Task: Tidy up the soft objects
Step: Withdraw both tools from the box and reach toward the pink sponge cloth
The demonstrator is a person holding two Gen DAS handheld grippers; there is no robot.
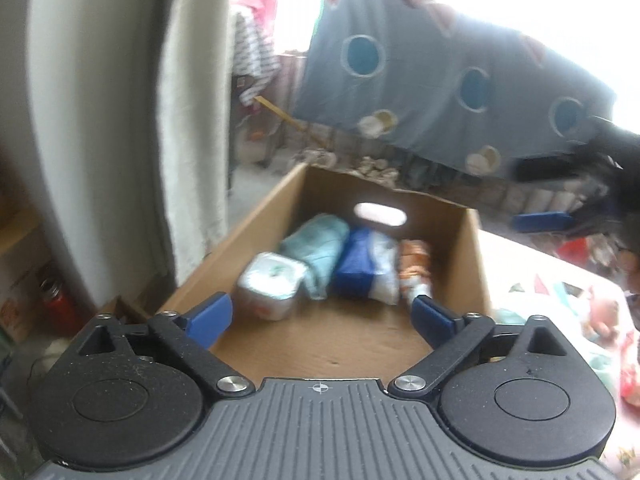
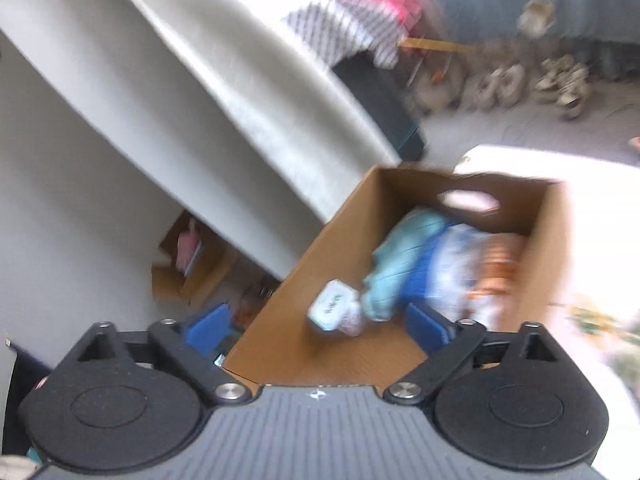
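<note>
Left wrist view: left gripper point(image 1: 322, 314) is spread wide and empty above the brown cardboard box point(image 1: 474, 256); right gripper point(image 2: 318, 328) likewise. Packed soft bundles point(image 1: 320, 260) should be cleared gently.

My right gripper point(image 2: 318, 326) hangs with its jaws spread wide and empty over the near end of the cardboard box point(image 2: 554, 248). Inside the box, a white pack point(image 2: 330, 308) lies nearest me, with a teal towel point(image 2: 400, 268), a blue-and-white pack point(image 2: 448, 264) and an orange pack point(image 2: 500, 272) side by side toward its far wall.

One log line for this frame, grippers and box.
left gripper: open, empty | right gripper: open, empty | cardboard box: four soft packs inside
</note>
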